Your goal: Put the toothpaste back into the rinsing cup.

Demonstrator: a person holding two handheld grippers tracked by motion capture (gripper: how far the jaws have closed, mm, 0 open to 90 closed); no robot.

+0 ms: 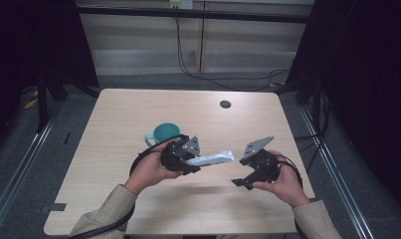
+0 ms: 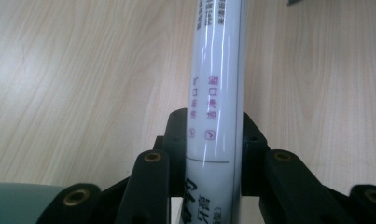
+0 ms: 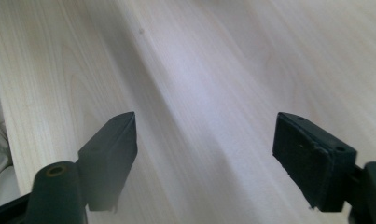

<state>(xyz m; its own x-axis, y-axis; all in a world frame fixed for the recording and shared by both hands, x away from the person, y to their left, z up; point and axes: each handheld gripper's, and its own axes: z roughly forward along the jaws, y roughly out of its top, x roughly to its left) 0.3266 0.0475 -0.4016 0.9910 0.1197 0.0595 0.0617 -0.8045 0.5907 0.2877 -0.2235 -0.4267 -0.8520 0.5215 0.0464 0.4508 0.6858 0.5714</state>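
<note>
Gripping the tube (image 1: 210, 159), the left gripper (image 1: 188, 162) aims it toward 3 o'clock, probably nearing the right gripper (image 1: 243, 181), jaws wide and empty.

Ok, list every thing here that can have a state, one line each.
White tube: clamped between the left hand-held gripper's jaws, held off the table.
Left hand-held gripper: shut on the tube.
Right hand-held gripper: open, nothing between its jaws.
Teal cup: upright on the table, behind the left hand.
</note>
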